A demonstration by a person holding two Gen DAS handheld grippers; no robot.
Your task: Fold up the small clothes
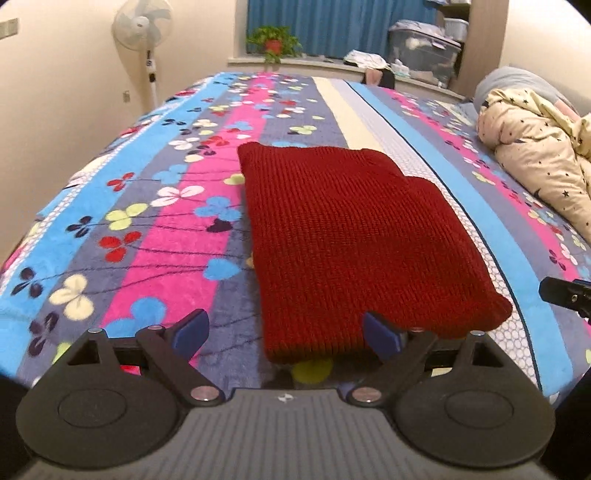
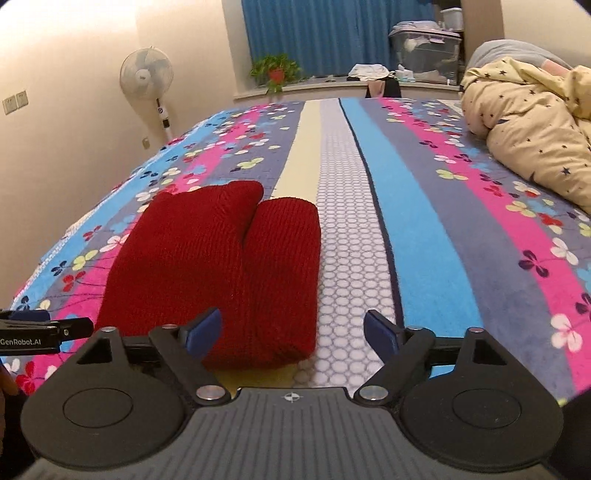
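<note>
The red knit garment (image 1: 351, 236) lies folded on the bed (image 1: 147, 229), over its grey and cream stripes. The left claw (image 1: 286, 330) and right claw (image 2: 293, 332) both gape empty at the garment's near edge. Best next: lift clear without snagging it.

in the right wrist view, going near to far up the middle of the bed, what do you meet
right gripper → folded red knit garment → striped floral bedspread → windowsill with potted plant → blue curtain
</note>
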